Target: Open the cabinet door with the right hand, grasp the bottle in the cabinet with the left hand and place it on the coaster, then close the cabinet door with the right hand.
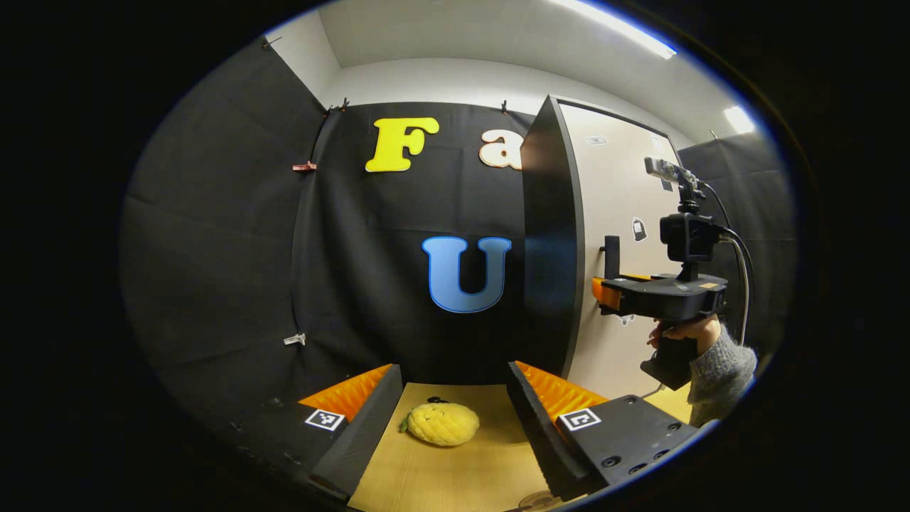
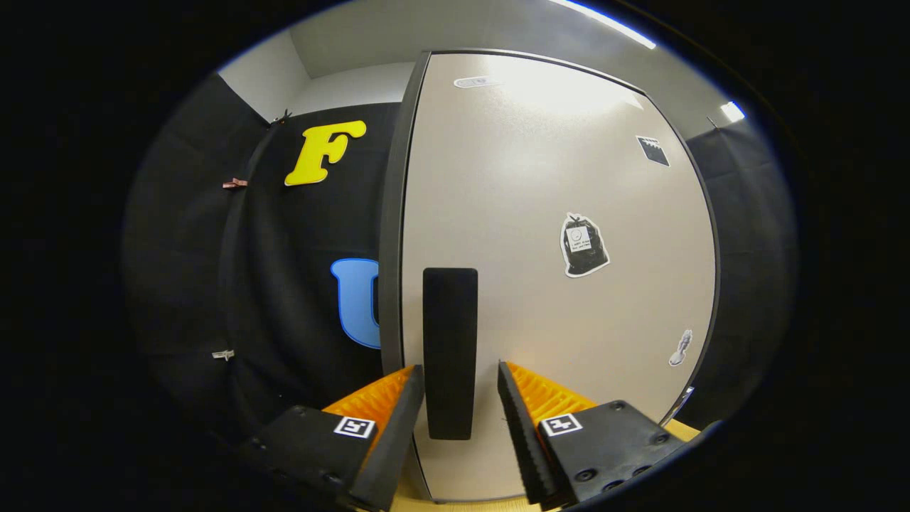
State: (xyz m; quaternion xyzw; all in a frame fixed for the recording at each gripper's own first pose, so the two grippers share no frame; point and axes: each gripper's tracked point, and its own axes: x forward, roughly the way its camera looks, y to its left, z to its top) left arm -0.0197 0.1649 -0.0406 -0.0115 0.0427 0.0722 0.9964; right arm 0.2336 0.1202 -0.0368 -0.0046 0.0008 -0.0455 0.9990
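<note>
In the right gripper view, the right gripper (image 2: 461, 398) has its fingers (image 2: 391, 427) apart on either side of the black handle (image 2: 449, 352) of the closed cabinet door (image 2: 554, 178), a slight gap showing on each side. In the left gripper view, the left gripper (image 1: 455, 412) also has its fingers (image 1: 359, 427) spread wide, with a yellow plush toy (image 1: 441, 423) lying on the wooden tabletop (image 1: 455, 476) between them. Further right, a hand (image 1: 682, 331) holds the other gripper at the door handle
</note>
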